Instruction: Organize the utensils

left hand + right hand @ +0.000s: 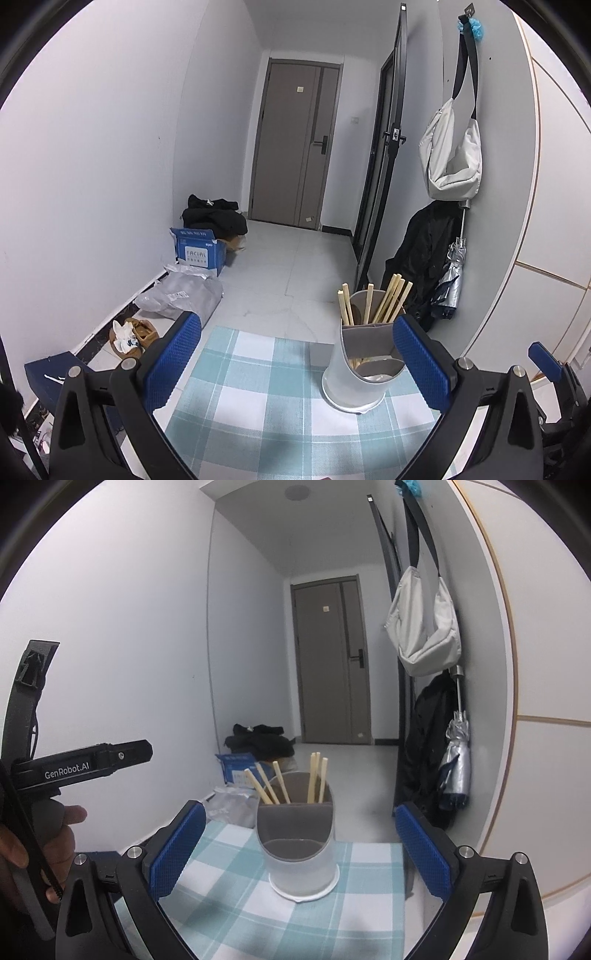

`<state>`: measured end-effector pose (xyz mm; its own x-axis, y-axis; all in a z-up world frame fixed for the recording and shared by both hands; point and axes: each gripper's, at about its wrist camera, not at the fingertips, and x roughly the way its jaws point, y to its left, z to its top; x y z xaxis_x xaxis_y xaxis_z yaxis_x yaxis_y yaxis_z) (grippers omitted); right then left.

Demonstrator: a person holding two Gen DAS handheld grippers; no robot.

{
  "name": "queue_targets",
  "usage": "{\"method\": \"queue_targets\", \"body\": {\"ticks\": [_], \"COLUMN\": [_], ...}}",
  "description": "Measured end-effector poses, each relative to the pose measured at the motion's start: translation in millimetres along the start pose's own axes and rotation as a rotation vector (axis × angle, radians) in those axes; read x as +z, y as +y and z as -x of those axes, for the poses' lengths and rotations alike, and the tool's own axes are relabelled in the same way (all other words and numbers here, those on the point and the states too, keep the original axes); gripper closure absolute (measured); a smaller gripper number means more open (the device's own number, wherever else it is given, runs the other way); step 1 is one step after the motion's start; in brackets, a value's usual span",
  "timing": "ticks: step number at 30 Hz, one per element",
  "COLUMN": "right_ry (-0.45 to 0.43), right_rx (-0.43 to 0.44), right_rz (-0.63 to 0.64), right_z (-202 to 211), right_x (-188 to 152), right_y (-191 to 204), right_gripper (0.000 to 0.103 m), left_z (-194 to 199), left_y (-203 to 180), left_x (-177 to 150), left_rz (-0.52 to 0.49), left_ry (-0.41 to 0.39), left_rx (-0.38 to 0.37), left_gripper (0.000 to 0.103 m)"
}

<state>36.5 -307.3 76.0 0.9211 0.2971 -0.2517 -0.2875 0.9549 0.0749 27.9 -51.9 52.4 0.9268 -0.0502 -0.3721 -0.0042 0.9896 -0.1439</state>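
Observation:
A white and grey utensil holder (354, 373) (299, 853) stands on a table with a teal checked cloth (258, 387) (236, 893). Several wooden chopsticks (388, 299) (284, 782) stick up from its tall rear compartment. The low front compartment shows something pale inside in the left wrist view. My left gripper (299, 365) is open with nothing between its blue pads; the holder sits just inside its right finger. My right gripper (301, 847) is open too, with the holder centred between its fingers and apart from both.
The table's far edge drops to a tiled floor with a blue box (199, 251), a plastic bag (181, 295), shoes (133, 336) and dark clothes (214, 218). A bag (450, 155), coat and umbrella (452, 280) hang on the right wall. A person's hand (40, 845) holds the left gripper.

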Motion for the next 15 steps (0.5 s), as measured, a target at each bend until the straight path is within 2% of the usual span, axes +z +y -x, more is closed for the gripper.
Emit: {"method": "queue_targets", "body": {"ticks": [15], "right_ry": [0.019], "right_rx": [0.000], "right_rz": [0.002], "right_z": [0.8], "right_x": [-4.0], "right_y": [0.3], "right_gripper": [0.000], "left_z": [4.2], "left_y": [3.7], "left_x": [-2.2], "left_rz": [0.010], "left_ry": [0.001], "left_rx": [0.012], "left_gripper": [0.001]}}
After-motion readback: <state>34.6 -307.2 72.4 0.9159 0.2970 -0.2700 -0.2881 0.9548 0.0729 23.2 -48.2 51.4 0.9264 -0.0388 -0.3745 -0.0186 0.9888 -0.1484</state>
